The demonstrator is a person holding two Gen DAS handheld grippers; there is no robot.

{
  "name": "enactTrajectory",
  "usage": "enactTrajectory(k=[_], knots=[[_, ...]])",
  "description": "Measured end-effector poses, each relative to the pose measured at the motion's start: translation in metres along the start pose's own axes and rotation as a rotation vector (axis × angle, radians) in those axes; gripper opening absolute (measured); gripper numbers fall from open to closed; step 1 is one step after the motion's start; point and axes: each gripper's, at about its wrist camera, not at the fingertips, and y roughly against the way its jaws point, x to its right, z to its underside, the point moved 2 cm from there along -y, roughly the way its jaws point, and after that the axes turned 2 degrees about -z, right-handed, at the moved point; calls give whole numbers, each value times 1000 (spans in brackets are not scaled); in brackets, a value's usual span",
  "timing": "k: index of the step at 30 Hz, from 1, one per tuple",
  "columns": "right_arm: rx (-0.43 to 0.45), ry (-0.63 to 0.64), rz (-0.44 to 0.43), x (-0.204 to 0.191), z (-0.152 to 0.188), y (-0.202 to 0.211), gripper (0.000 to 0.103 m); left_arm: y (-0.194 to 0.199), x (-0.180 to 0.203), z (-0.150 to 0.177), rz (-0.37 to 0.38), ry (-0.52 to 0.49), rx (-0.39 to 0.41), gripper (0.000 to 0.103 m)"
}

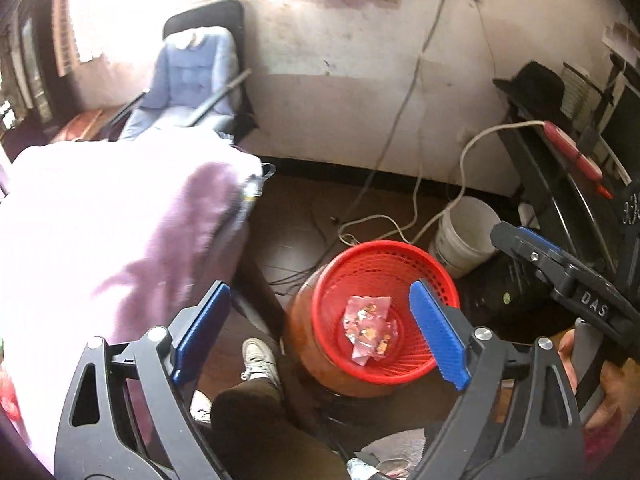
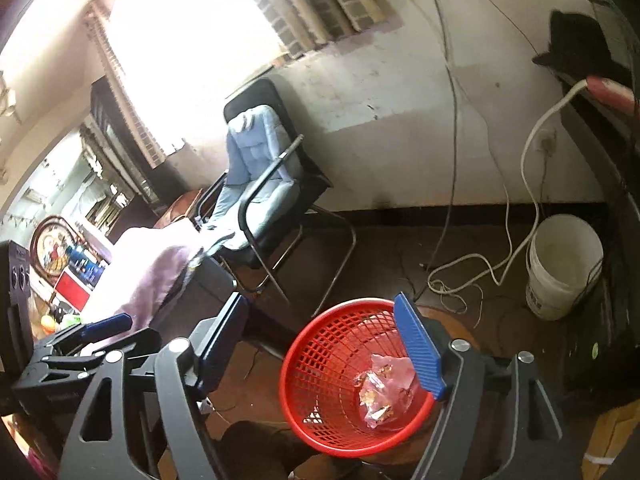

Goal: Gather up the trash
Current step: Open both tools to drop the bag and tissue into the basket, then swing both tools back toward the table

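Note:
A red mesh basket (image 1: pixel 340 280) stands on a round brown stool, low in both views; it also shows in the right wrist view (image 2: pixel 320 360). Pink shiny wrappers (image 1: pixel 370 326) lie inside it, also seen in the right wrist view (image 2: pixel 382 394). My left gripper (image 1: pixel 320 324) is open and empty, above the basket's left side. My right gripper (image 2: pixel 320 340) is open and empty, above the basket. The right gripper also shows at the right edge of the left wrist view (image 1: pixel 560 264). The left gripper shows at the left of the right wrist view (image 2: pixel 92 332).
A table under a purple cloth (image 1: pixel 100 220) is at the left. A blue padded chair (image 2: pixel 256 176) stands by the wall. A white bucket (image 2: pixel 560 268) and loose cables (image 1: pixel 380 220) lie on the dark floor. A black rack (image 1: pixel 560 168) stands at the right. The person's leg and shoe (image 1: pixel 260 360) are below.

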Motion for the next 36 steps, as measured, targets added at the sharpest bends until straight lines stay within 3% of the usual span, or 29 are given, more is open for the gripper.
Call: enactTrajectory(k=[6, 12, 21, 26, 30, 36], knots=[[32, 44, -33, -31, -2, 16, 95, 29, -19, 13, -62, 46, 42, 90], [7, 98, -96, -68, 5, 21, 95, 72, -51, 31, -132, 108, 113, 95], [-15, 227, -156, -136, 20, 31, 97, 135, -131, 72, -292, 231, 176, 95], [-39, 313, -192, -181, 38, 34, 97, 182, -194, 107, -490, 270, 210, 96], [-64, 392, -220, -220, 53, 32, 97, 216, -264, 143, -638, 355, 188, 96], [-109, 542, -269, -284, 80, 23, 97, 245, -358, 201, -676, 572, 126, 96]])
